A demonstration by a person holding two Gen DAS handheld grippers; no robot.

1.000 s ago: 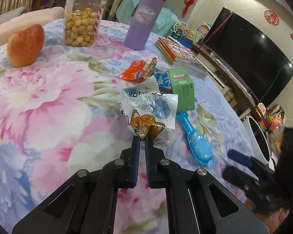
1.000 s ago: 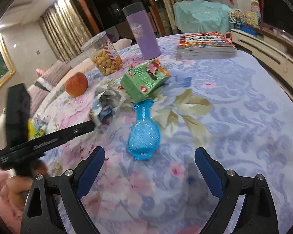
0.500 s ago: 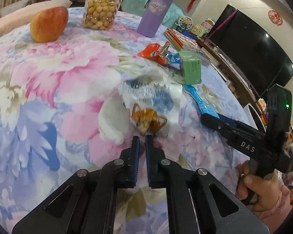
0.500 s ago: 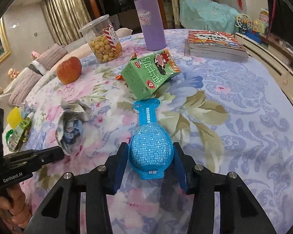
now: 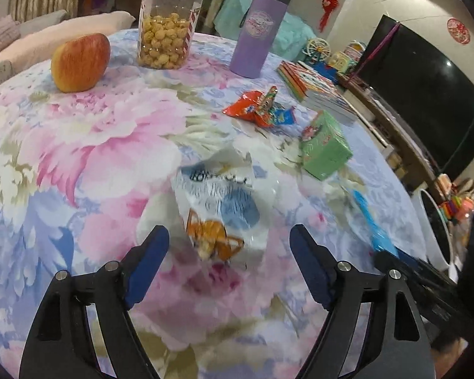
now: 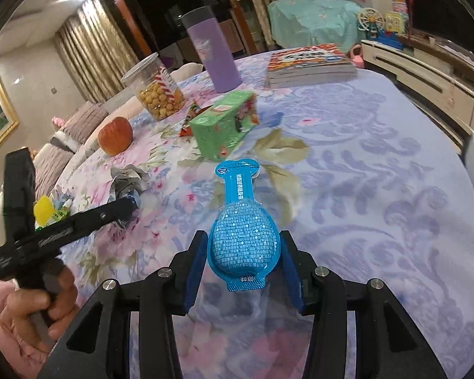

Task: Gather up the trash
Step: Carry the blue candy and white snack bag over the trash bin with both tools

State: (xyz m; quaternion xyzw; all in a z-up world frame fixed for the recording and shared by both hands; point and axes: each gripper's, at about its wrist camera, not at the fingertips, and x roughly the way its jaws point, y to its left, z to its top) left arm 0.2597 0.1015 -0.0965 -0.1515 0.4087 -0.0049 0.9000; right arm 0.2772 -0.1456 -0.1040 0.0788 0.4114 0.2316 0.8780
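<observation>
Our right tool pinches the round belly of a blue bottle-shaped blister pack, its blue pads pressed to both sides; the pack's narrow neck points away over the table. Our left tool stands spread wide, touching nothing, its fingers flanking a crumpled white wrapper printed with blue lettering and an orange cartoon figure, which looks blurred. We cannot tell whether the wrapper rests on the flowered cloth or hangs just above it. Beyond it lie a green carton on its side and an orange snack packet. Farther back stand an apple, a clear jar of popcorn and a purple tumbler.
</observation>
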